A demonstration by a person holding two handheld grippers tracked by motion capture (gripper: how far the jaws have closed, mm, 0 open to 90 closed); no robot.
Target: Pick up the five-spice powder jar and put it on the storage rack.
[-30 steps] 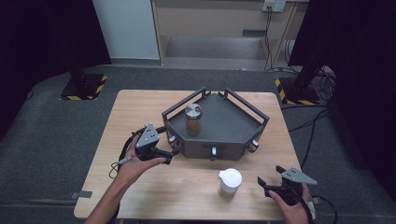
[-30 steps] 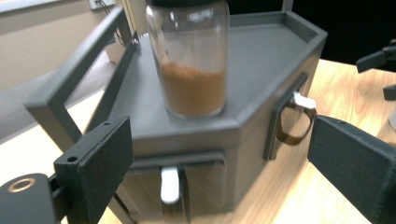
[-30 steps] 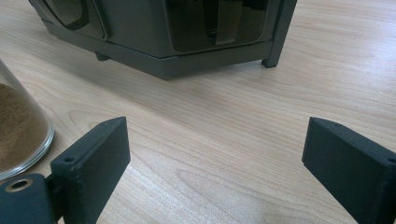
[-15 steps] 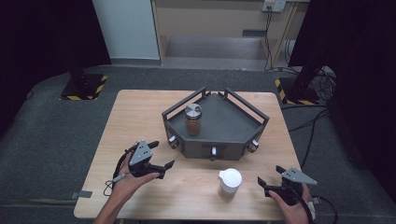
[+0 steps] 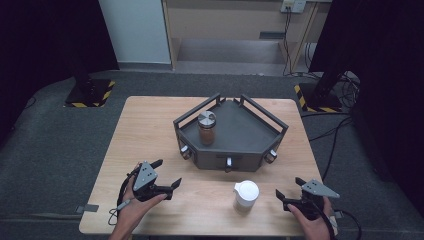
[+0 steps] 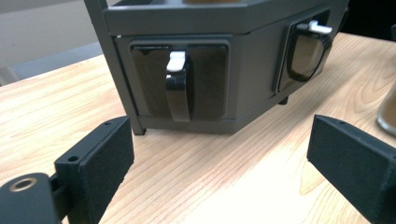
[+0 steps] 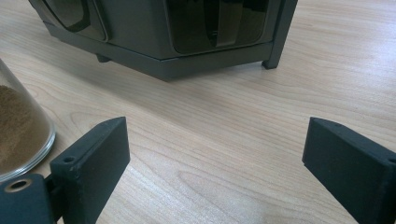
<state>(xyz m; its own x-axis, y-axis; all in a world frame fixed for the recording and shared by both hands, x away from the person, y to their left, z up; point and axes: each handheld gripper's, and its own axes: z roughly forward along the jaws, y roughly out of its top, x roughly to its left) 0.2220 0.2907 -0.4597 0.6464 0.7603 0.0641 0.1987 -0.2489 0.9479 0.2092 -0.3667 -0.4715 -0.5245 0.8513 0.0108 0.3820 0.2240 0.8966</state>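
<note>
White-lidded jar [image 5: 246, 194] stands on counter [image 5: 150, 130], lower centre of frame, between the 2 claws: left claw [image 5: 167, 175] wide open, empty; right claw [image 5: 289, 189] just beside it, open, empty.

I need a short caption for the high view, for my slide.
Two open grippers, left and right, rest near a white-lidded jar before a dark tray.
</note>
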